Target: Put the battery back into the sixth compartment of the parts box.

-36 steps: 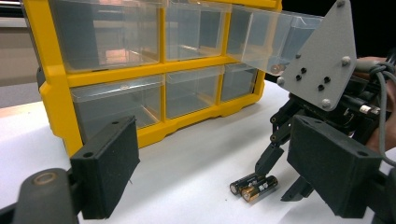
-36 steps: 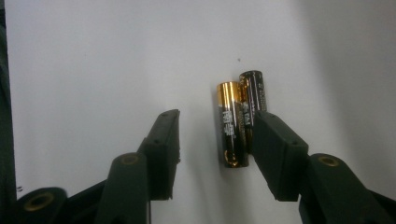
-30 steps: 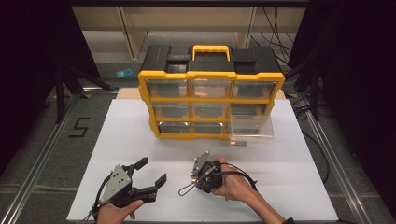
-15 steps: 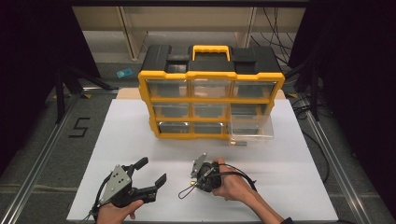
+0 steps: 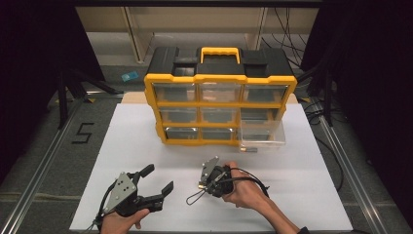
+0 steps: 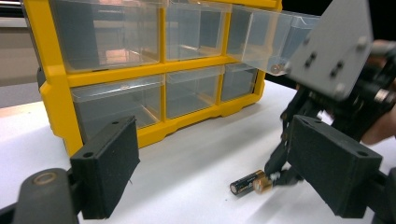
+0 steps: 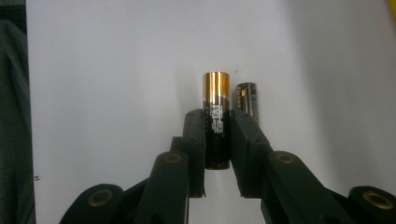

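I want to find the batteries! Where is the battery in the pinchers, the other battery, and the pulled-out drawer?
held battery [image 7: 215,93]: right gripper view, gold end.
second battery [image 7: 247,97]: right gripper view, dark body.
open drawer [image 5: 262,138]: high view, clear front wall.

One sign can be read: a black "5" on the floor, left of the bench in the high view. In the right gripper view the battery has small white print on its black part, approx. at the middle, but it is too blurred and too small to read; no brand can be made out. The second battery beside it also has marks, not legible. No other text or nr. is readable.
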